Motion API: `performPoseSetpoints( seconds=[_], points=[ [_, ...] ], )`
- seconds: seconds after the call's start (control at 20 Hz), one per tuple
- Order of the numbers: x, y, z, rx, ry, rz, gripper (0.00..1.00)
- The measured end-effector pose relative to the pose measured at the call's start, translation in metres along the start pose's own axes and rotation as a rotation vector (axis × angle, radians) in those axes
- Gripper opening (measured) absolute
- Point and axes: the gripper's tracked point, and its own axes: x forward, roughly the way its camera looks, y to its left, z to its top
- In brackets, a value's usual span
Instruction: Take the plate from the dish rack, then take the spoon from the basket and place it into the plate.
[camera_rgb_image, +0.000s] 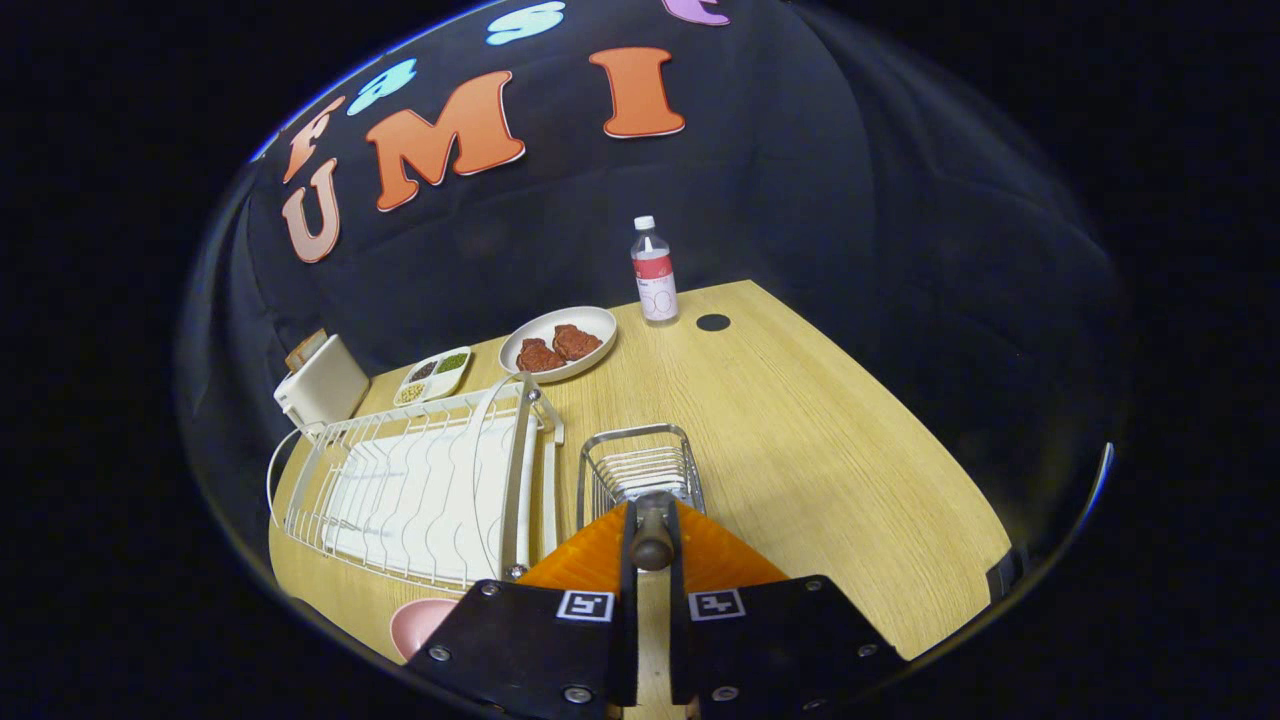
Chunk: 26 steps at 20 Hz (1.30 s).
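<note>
My gripper (651, 512) is shut on a spoon (651, 545), whose brown wooden handle end sticks up between the two fingers. The spoon hangs just over the near rim of the small wire basket (640, 462), which stands right ahead of the fingers. A pink plate (420, 624) lies flat on the wooden table (830, 450), low to the left of the fingers and just in front of the white wire dish rack (420, 485). Only part of the plate shows. The spoon's bowl is hidden.
Beyond the rack are a white plate with brown food (558, 343), a small divided tray (433, 375), a white box (320, 385) and a water bottle (654, 272). Bare tabletop stretches to the right of the basket.
</note>
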Motion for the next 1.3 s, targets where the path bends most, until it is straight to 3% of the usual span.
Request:
performPoseSetpoints(
  seconds=[0.5,0.9,1.1,1.3],
  points=[
    [-0.019,0.017,0.054,-0.009,-0.053,0.048,0.13],
    [-0.066,0.052,0.106,-0.067,-0.147,0.149,0.13],
    [-0.085,0.071,0.11,-0.086,-0.164,0.217,0.13],
    [-0.094,0.099,0.086,-0.106,-0.113,0.315,0.13]
  ],
)
